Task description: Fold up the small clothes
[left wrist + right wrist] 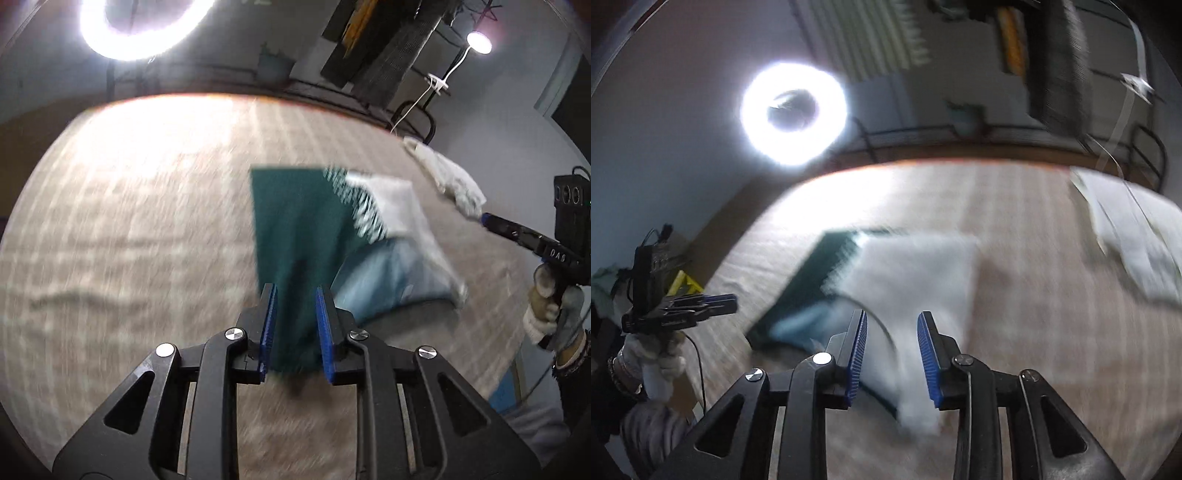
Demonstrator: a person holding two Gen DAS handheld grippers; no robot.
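A: Garment [295, 236] in green and white lies on the checked surface [147, 221], one green end running up between the left tongs [294, 325]. Why there?

B: Likely so both ends can be lifted together for a fold. The white end sits between the right tongs [892, 354] the same way.

A: Are they clenched on it?

B: The blue pads [269, 325] stand apart around the cloth on both; blur hides contact, so I cannot tell.

A: Pose?

B: Both gloved hands hold their grips low, tongs pointing across the garment. A white cloth [450, 181] lies beyond the garment, apart.
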